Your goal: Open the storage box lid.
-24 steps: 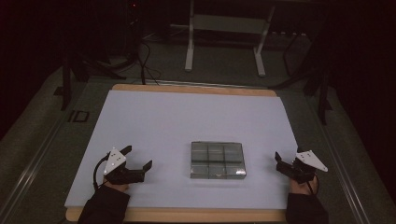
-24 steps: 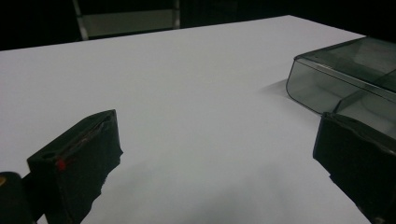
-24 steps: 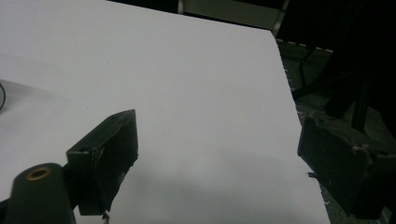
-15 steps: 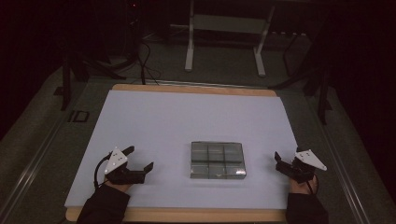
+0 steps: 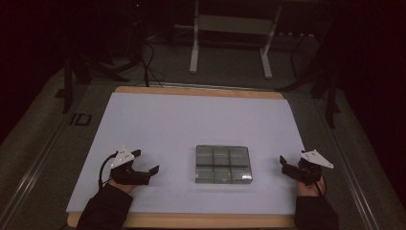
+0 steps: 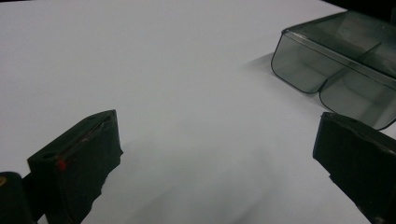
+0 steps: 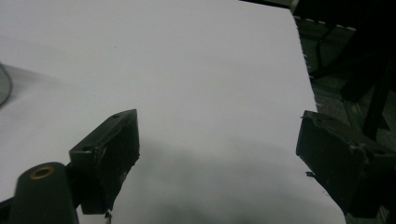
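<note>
Fingers wide apart on both sides, nothing between them. Left gripper (image 5: 145,162) sits low over the white sheet (image 5: 191,120) at the near-left part of the table (image 5: 201,91), held by a hand in a dark sleeve (image 5: 105,211), grey three-cornered plate on top, black cable looping off its left side. In the left gripper view the left gripper (image 6: 217,154) has its two black fingers (image 6: 79,163) spread, bare white sheet (image 6: 163,70) in the gap; a bit of red shows on the left finger's inner edge. Clear compartment box (image 5: 222,164) lies flat on the sheet, near the front edge, roughly centre, between the two grippers and apart from both; six cells in a two-by-three grid, looks empty from the high view. The same compartment box (image 6: 336,65) shows in the left gripper view at upper right, smoky transparent walls, rounded corners, a divider visible, just beyond the right finger and not touching it. Right gripper (image 5: 286,165) is at the near-right edge of the sheet, hand and dark cuff (image 5: 313,213) behind it, grey plate on top. In the right gripper view the right gripper (image 7: 218,149) has fingers (image 7: 109,154) open wide over the sheet (image 7: 187,60); the right-hand finger hangs about at the sheet's edge, with dark floor and black legs (image 7: 369,70) past it. A light metal stand (image 5: 230,43) is on the floor behind the table.
</note>
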`<action>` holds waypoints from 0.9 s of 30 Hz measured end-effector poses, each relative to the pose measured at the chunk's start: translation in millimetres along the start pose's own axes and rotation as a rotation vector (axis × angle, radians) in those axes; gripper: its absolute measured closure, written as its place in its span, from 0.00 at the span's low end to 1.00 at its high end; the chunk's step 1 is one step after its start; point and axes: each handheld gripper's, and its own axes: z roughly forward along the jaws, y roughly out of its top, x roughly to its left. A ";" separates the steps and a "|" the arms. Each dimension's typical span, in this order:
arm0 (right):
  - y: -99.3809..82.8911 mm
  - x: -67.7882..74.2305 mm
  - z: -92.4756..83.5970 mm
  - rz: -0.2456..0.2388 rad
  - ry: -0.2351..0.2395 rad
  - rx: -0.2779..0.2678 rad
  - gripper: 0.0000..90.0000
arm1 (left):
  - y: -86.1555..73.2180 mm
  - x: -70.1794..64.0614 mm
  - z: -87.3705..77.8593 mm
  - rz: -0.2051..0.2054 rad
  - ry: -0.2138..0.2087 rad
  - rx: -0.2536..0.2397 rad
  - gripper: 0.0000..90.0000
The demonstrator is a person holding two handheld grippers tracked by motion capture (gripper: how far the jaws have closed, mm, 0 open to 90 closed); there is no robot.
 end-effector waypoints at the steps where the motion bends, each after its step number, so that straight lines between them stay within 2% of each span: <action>1: 1.5 1.1 -0.3 -0.011 0.008 0.005 0.15 | 1.4 -1.0 1.0 0.008 0.004 0.006 0.03; 3: 3.0 2.1 -0.7 -0.021 0.018 0.008 0.15 | 2.8 -1.9 2.0 0.018 0.002 0.015 0.03; 4: 6.1 2.8 -2.0 -0.017 0.061 0.004 0.15 | 5.4 -4.2 4.0 0.028 -0.001 0.020 0.03; 6: 8.7 4.7 -3.0 -0.029 0.083 0.003 0.15 | 7.3 -7.1 6.1 0.028 -0.011 0.022 0.03; 10: 12.1 10.4 -1.2 -0.071 0.122 0.021 0.15 | 10.7 -13.4 9.7 0.054 -0.029 0.031 0.06; 13: 13.9 13.5 -0.8 -0.073 0.164 0.003 0.16 | 14.3 -18.1 11.8 0.067 -0.043 0.030 0.06; 16: 14.4 16.4 -0.6 -0.095 0.179 0.001 0.18 | 16.9 -20.6 13.4 0.066 -0.061 0.030 0.07; 17: 15.5 19.3 -0.7 -0.117 0.203 -0.002 0.18 | 17.9 -22.4 14.8 0.075 -0.062 0.033 0.07; 18: 16.3 20.8 -0.9 -0.122 0.211 -0.005 0.18 | 19.5 -26.1 17.4 0.091 -0.078 0.045 0.07; 19: 16.3 20.8 -0.9 -0.122 0.211 -0.005 0.18 | 19.5 -26.1 17.4 0.091 -0.078 0.045 0.08; 20: 18.0 23.7 -1.2 -0.131 0.242 -0.007 0.18 | 20.6 -29.8 20.4 0.108 -0.094 0.058 0.08; 22: 19.3 26.9 -1.3 -0.145 0.270 -0.012 0.19 | 21.0 -33.8 24.1 0.119 -0.104 0.070 0.08; 27: 19.5 36.2 2.1 -0.170 0.322 -0.005 0.20 | 20.8 -43.0 33.3 0.153 -0.135 0.098 0.15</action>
